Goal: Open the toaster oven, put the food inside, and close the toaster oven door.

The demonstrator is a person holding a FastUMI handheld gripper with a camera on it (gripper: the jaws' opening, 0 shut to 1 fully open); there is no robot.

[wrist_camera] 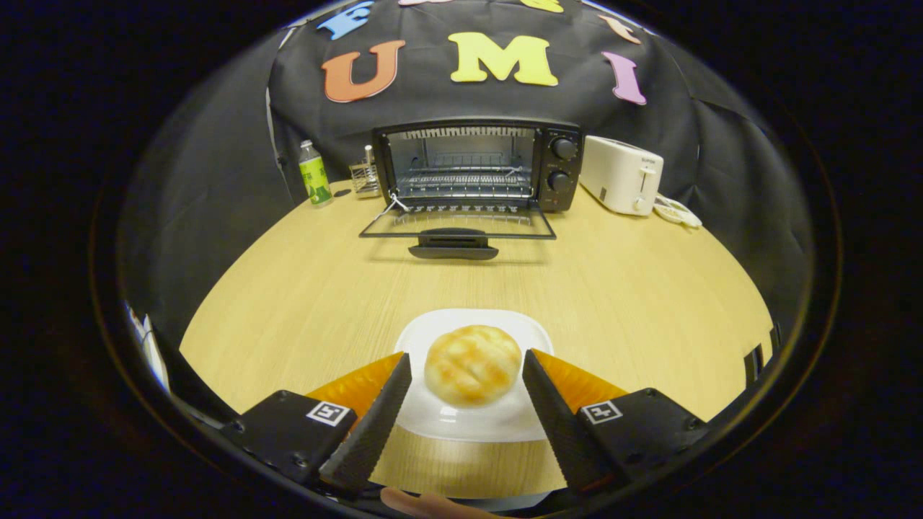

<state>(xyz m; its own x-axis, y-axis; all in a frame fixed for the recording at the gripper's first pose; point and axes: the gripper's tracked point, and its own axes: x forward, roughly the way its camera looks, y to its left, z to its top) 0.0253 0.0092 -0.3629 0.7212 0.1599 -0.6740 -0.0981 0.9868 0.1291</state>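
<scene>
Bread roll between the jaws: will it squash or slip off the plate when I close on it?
The bread roll looks puffy, so probably soft and light; close gently. Its domed shape may rock on the smooth white plate. The gripper is open, jaws flanking the roll with small gaps.

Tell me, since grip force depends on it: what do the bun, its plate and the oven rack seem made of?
Bun: looks like soft baked bread or a replica, matte golden crust with scored lines. Plate: white, glossy, probably ceramic or plastic. Oven rack: shiny thin metal wire. The tool is open around the bun.
</scene>
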